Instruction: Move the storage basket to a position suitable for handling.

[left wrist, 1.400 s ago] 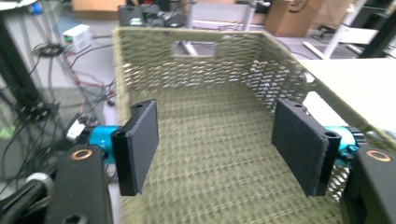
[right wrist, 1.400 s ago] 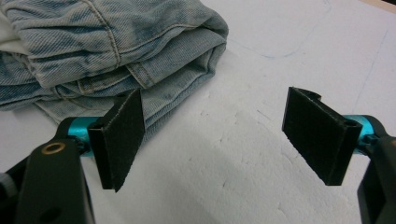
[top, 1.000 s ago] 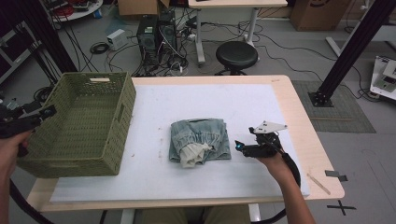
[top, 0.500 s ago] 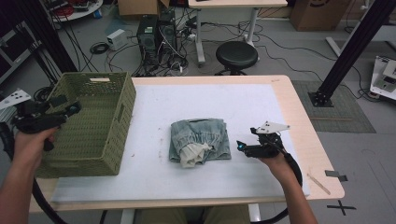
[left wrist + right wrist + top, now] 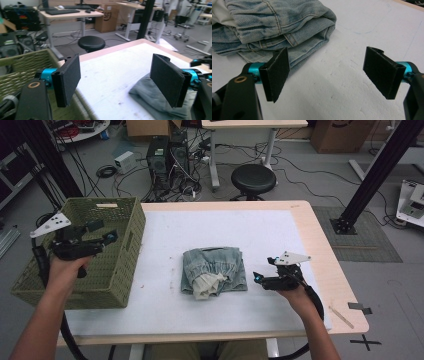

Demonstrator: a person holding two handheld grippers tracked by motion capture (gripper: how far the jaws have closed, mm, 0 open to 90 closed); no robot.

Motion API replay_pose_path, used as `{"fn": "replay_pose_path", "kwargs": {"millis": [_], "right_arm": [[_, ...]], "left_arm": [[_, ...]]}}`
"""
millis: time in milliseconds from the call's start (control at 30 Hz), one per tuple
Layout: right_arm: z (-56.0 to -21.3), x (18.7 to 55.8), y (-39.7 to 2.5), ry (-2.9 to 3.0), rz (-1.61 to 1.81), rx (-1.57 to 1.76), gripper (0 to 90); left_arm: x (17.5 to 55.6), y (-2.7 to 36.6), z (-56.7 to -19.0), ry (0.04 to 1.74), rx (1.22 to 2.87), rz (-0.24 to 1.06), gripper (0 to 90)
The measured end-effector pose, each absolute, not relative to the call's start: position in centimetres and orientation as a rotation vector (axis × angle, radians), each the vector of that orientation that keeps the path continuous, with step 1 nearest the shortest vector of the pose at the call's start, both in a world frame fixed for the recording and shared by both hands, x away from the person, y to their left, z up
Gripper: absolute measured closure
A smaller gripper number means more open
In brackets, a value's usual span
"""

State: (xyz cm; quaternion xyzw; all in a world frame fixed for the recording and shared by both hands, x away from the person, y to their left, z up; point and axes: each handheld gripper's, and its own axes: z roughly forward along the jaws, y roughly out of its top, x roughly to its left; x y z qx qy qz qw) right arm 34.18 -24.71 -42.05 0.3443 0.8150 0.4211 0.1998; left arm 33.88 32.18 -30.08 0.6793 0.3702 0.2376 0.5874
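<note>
At the left of the table stood an olive-green woven plastic basket point(image 5: 117, 265), nothing visible inside it as far as the high view showed. The left gripper point(image 5: 102, 232) hovered above the basket's near right part, jaws spread wide and holding nothing; its own view looked across the white foam table mat point(image 5: 117, 75) toward the cloth. In the middle of the mat lay the folded light-blue denim garment point(image 5: 215, 270), a pale lining showing at its front edge, flat and untouched. Just to its right the right gripper point(image 5: 261, 279) sat low over the mat, jaws likewise apart and empty, pointed at the denim's nearest fold point(image 5: 307, 47). Judging from this, the work had hardly begun: the garment was not yet gripped, and any lifting and moving toward the basket was left to do.
</note>
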Motion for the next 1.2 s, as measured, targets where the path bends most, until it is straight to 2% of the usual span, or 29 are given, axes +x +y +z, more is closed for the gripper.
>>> {"fn": "replay_pose_path", "kwargs": {"millis": [533, 900, 1200], "right_arm": [[-42.2, 34.2, -24.8, 2.283, 1.195, 0.927, 22.1], [-42.2, 34.4, -24.8, 2.284, 1.217, 0.935, 22.1], [-41.9, 34.3, -25.0, 2.267, 1.249, 0.953, 22.1]], "left_arm": [[35.0, 26.3, -30.8, 0.818, 1.614, 0.499, 24.8], [35.6, 21.9, -33.1, 0.724, 1.631, 0.449, 24.8], [35.6, 19.6, -35.0, 0.731, 1.627, 0.418, 24.8]]}}
